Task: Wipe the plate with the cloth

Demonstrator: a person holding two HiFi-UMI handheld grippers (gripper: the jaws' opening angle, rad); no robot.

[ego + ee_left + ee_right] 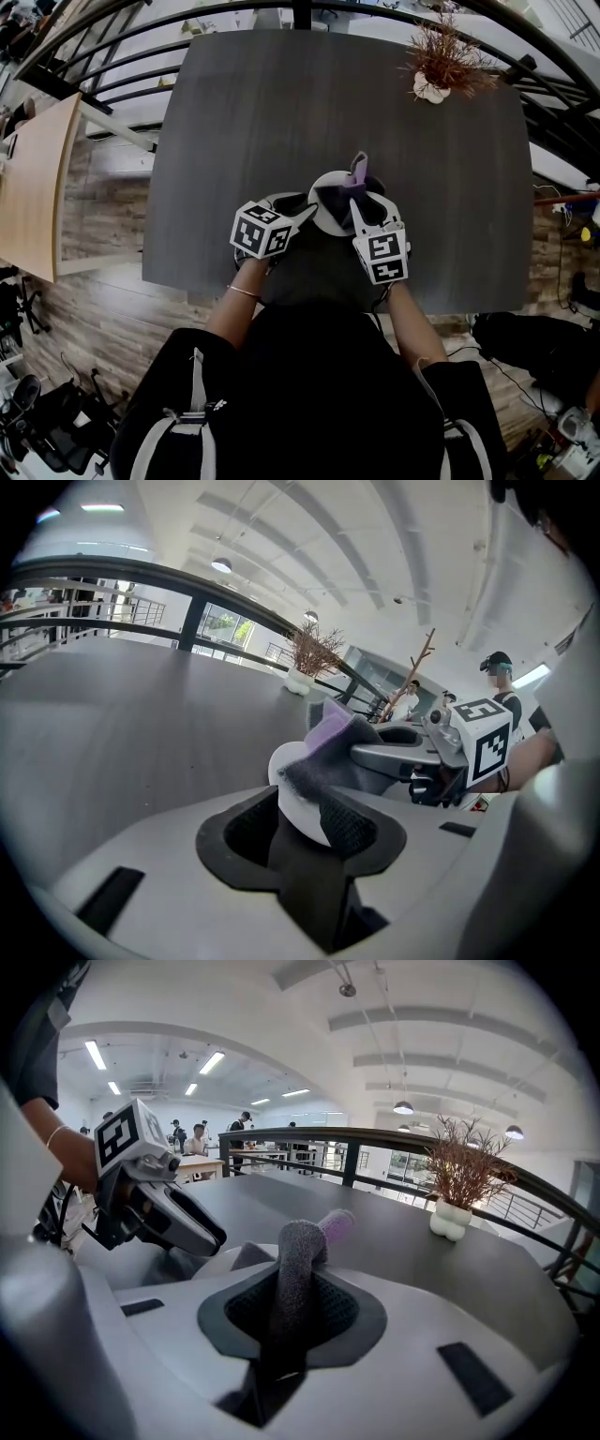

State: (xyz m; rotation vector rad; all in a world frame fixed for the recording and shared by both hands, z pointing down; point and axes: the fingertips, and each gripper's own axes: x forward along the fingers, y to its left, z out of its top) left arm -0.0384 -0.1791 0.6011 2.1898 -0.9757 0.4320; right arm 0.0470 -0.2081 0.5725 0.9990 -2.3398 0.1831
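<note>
A white plate (pixel 325 221) sits on the dark table (pixel 281 112), close to its near edge. A grey and purple cloth (pixel 350 186) lies bunched on the plate. My right gripper (pixel 369 207) is shut on the cloth (pixel 298 1255), which rises as a grey roll between its jaws with the purple end beyond. My left gripper (pixel 298 215) is at the plate's left rim. In the left gripper view the plate's rim (pixel 298 803) sits in the gap of the left gripper (pixel 302 834), whose jaws stand wide and do not press on it. The right gripper (pixel 412 754) holds the cloth (pixel 336 752) just behind.
A small white vase of dry twigs (pixel 432 88) stands at the table's far right corner. A dark curved railing (pixel 122 42) runs round the table's far side. A wooden table (pixel 33 178) stands to the left.
</note>
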